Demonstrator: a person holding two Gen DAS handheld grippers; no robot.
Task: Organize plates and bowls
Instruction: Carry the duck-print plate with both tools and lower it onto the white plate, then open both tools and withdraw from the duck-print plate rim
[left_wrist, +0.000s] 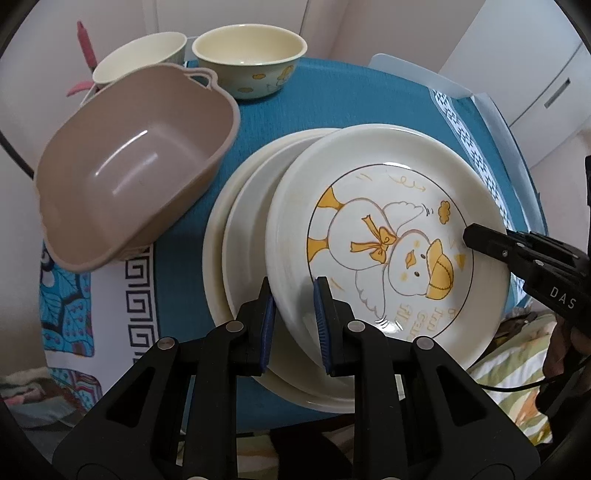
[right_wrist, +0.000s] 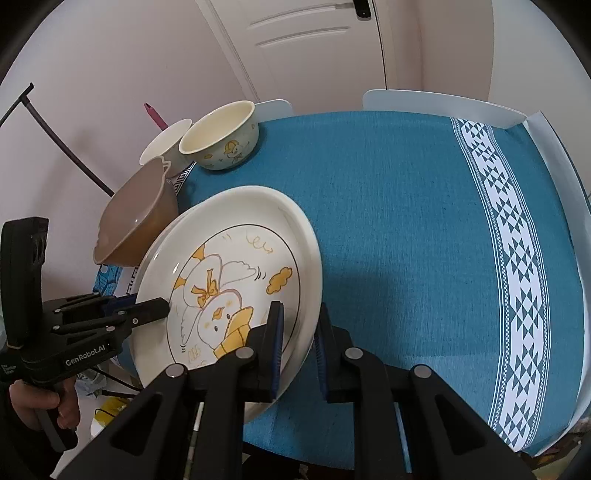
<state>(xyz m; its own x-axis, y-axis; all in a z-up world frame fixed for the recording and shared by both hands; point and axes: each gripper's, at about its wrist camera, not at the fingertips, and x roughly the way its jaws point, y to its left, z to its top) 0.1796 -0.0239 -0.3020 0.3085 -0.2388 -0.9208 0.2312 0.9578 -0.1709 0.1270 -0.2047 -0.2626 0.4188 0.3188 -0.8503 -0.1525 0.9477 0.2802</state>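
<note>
A teal cloth covered the worktop (right_wrist: 406, 221), pale walls behind it. My left tongs (left_wrist: 293, 314) were clenched on the near rim of the duck plate (left_wrist: 384, 236), and my right tongs (right_wrist: 299, 347) gripped its opposite edge. The plate lay atop what looked like two more plates (left_wrist: 236, 236). A brown basin (left_wrist: 136, 166) and two cream bowls (left_wrist: 249, 59) stood beyond.
</note>
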